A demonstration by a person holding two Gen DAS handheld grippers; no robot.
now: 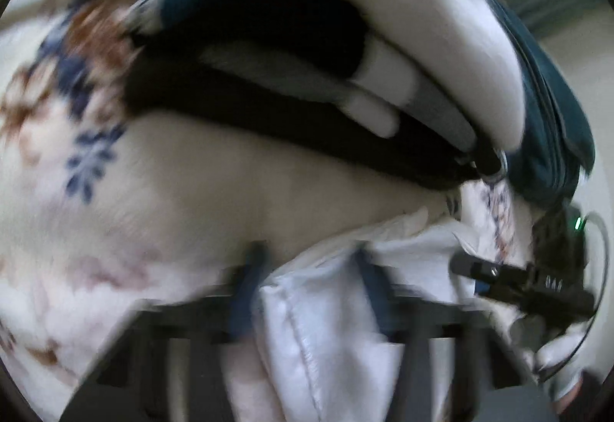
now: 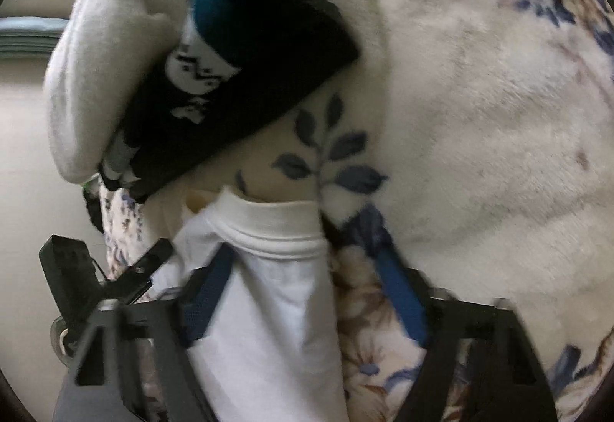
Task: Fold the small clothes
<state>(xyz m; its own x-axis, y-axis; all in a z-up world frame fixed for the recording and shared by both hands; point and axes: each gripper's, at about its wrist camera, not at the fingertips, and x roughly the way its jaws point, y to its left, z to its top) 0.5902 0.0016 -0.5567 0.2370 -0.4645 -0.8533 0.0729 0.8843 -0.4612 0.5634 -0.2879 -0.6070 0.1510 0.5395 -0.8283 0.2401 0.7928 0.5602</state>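
Pinching the white garment with both grippers, left gripper and right gripper part-closed on it above the floral blanket, I'd keep tension even so edges meet.

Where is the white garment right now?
The white garment sits low and centre in both wrist views, between the right tongs and likewise the left tongs, on the floral blanket, just below the black patterned clothes.

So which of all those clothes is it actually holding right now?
The plain white garment, ribbed hem showing, sits between the right gripper fingers; the black patterned piece and cream fleece lie beyond, untouched.
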